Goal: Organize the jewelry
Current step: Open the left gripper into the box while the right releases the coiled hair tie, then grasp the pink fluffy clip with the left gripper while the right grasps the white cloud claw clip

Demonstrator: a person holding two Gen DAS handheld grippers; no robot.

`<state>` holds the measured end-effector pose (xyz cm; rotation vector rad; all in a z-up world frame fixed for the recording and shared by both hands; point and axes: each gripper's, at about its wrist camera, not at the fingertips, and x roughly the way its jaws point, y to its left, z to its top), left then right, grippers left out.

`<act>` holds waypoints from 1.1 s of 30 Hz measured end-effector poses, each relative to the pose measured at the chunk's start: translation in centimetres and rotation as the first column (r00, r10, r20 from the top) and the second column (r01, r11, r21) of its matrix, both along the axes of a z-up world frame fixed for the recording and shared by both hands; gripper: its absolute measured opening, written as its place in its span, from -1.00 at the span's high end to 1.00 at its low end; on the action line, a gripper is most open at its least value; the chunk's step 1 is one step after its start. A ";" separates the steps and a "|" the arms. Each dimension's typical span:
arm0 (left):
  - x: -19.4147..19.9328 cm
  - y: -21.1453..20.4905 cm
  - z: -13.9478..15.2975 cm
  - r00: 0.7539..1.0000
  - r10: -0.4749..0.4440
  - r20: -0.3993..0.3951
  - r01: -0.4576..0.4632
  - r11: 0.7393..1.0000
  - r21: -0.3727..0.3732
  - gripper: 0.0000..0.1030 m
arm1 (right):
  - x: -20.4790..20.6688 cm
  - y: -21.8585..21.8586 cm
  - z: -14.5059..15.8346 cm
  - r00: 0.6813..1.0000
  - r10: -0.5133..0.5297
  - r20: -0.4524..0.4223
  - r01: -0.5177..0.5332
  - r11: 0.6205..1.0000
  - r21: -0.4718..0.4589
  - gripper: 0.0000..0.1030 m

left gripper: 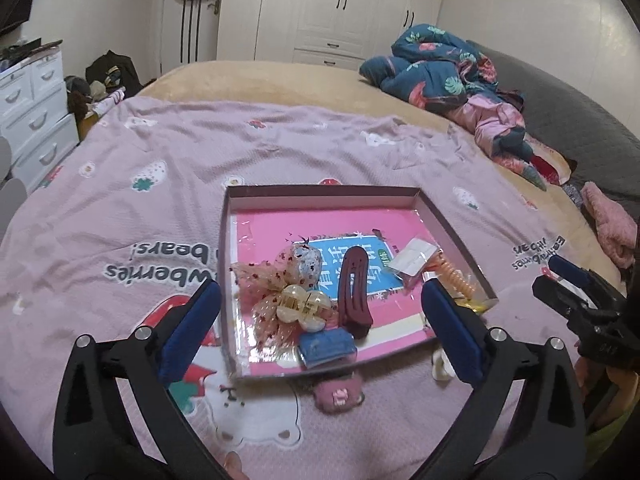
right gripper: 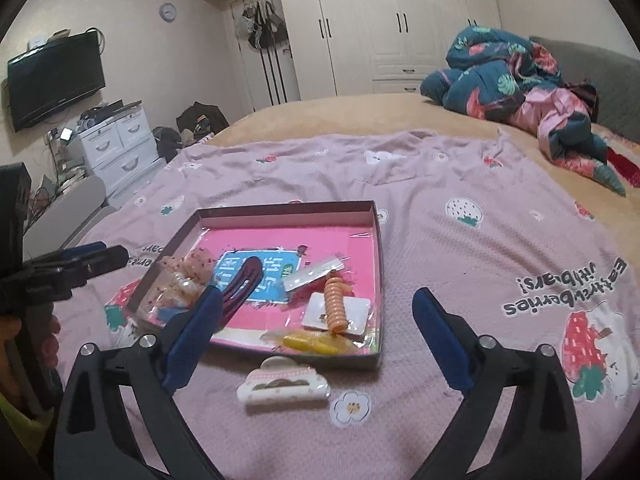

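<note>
A shallow box (left gripper: 442,220) with a pink floor lies on the pink blanket. In it are a maroon hair clip (left gripper: 354,292), a cream claw clip (left gripper: 304,306), a blue piece (left gripper: 326,346), a mesh bow (left gripper: 262,280) and an orange spiral hair tie (left gripper: 456,276). My left gripper (left gripper: 320,292) hangs open above the box's near half, nothing between its fingers. A pink plush clip (left gripper: 338,394) lies on the blanket in front of the box. My right gripper (right gripper: 318,298) is open too, over the box's near right corner (right gripper: 378,354). A white and pink claw clip (right gripper: 284,384) lies just outside that edge.
The blanket (right gripper: 460,248) covers a wide bed. A bundled dark floral quilt (right gripper: 512,76) sits at the far right. White drawers (right gripper: 120,144) and a wall television (right gripper: 52,80) stand off the bed's left side; wardrobes (right gripper: 380,20) line the back wall.
</note>
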<state>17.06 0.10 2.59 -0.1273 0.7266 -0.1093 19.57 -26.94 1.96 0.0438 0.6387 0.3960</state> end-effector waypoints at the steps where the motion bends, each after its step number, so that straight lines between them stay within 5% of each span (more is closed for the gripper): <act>1: -0.3 0.0 0.1 1.000 0.001 0.002 -0.001 1.000 0.004 -0.82 | -0.3 0.0 0.1 1.000 0.003 0.002 -0.003 1.000 0.002 -0.85; 12: -3.0 1.2 -1.1 0.999 0.029 -0.027 -0.029 0.999 0.016 -0.82 | -3.2 0.8 -0.5 0.999 0.041 -0.016 -0.041 0.999 -0.024 -0.89; 33: -2.6 0.0 -8.3 0.976 -0.026 -0.216 0.029 1.000 0.011 -0.82 | -0.7 4.7 -9.1 0.977 0.104 -0.185 -0.127 0.985 -0.117 -0.89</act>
